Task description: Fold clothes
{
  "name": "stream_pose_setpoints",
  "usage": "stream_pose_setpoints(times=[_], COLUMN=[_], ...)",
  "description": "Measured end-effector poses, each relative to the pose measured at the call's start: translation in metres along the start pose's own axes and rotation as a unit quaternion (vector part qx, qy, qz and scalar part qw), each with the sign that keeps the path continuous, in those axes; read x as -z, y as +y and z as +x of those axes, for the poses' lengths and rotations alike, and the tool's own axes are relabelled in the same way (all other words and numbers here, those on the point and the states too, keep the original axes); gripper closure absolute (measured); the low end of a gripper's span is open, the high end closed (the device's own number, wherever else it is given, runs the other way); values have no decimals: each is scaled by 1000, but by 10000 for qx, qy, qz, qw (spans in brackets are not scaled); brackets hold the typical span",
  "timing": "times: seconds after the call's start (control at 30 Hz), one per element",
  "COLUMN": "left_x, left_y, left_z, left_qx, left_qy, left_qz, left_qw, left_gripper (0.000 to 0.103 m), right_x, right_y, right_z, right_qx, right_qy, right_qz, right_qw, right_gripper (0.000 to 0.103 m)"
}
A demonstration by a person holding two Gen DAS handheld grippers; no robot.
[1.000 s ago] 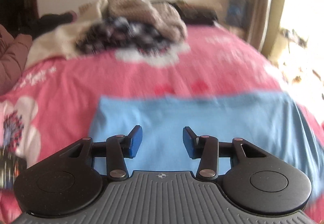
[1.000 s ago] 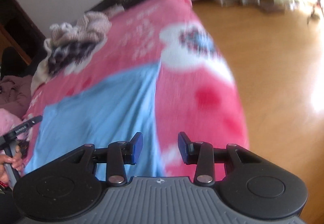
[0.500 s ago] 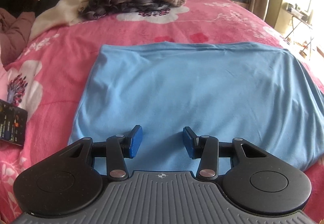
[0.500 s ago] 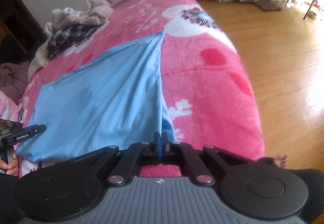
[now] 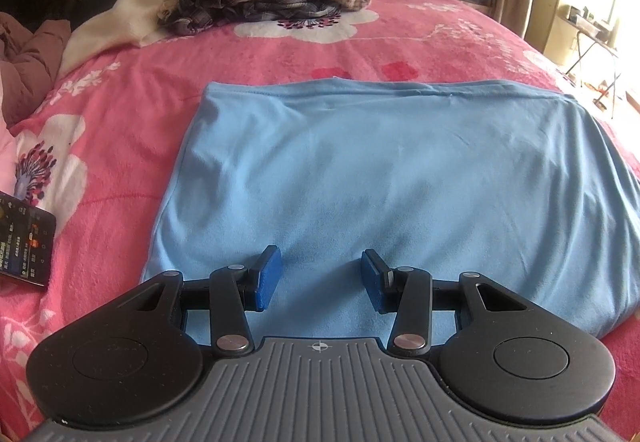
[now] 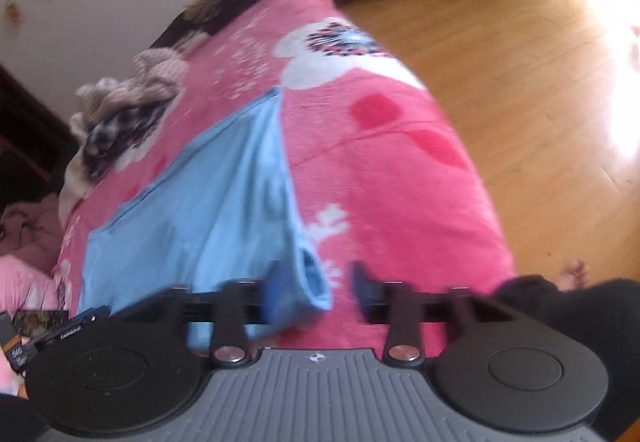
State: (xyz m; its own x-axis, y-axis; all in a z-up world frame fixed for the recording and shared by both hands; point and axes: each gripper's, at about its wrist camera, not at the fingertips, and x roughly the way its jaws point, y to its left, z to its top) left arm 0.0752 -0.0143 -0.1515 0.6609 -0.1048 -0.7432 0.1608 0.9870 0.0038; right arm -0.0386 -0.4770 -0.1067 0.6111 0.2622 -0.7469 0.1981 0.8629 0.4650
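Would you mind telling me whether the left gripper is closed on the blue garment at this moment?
No, the left gripper is open, its blue pads spread apart above the blue garment without pinching any fabric.

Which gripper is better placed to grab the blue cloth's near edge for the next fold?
Probably the left. The left gripper hangs open, jaws straddling the blue cloth at its near edge. The right gripper is open too, at the cloth's corner, but its view is blurred by motion.
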Motion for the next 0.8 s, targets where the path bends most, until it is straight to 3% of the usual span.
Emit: stream_pose_setpoints(times=[0.03, 0.07, 0.1, 0.13, 0.27, 0.4, 0.7, 0.8], left_x=[0, 0, 0, 1, 0, 0, -2, -3], left_y=[0, 0, 0, 0, 2, 4, 6, 12], left_z=[0, 0, 0, 0, 1, 4, 2, -11], left_qx=[-5, -9, -13, -17, -8, 0, 7, -106], left_qy=[0, -2, -3, -4, 14, 34, 41, -71], left_qz=[5, 8, 12, 16, -26, -63, -22, 34], left_qw=[10000, 10000, 10000, 10000, 10000, 10000, 10000, 9999], left_gripper=[59, 59, 59, 59, 59, 58, 58, 58], right_x=[-1, -1, -1, -1, 1, 3, 8, 3], right_y=[5, 10, 15, 19, 35, 19, 4, -2], right_z=[4, 9, 14, 18, 3, 11, 18, 3], right_qx=[-8, 9, 19, 64, 262, 641, 1259, 1326], right_qy=[49, 115, 205, 299, 128, 377, 453, 257], right_qz=[-123, -262, -411, -562, -1033, -872, -731, -542], right_qw=[9999, 9996, 9989, 9980, 9942, 9934, 9883, 9893], right_gripper=[58, 66, 78, 102, 103, 103, 102, 101])
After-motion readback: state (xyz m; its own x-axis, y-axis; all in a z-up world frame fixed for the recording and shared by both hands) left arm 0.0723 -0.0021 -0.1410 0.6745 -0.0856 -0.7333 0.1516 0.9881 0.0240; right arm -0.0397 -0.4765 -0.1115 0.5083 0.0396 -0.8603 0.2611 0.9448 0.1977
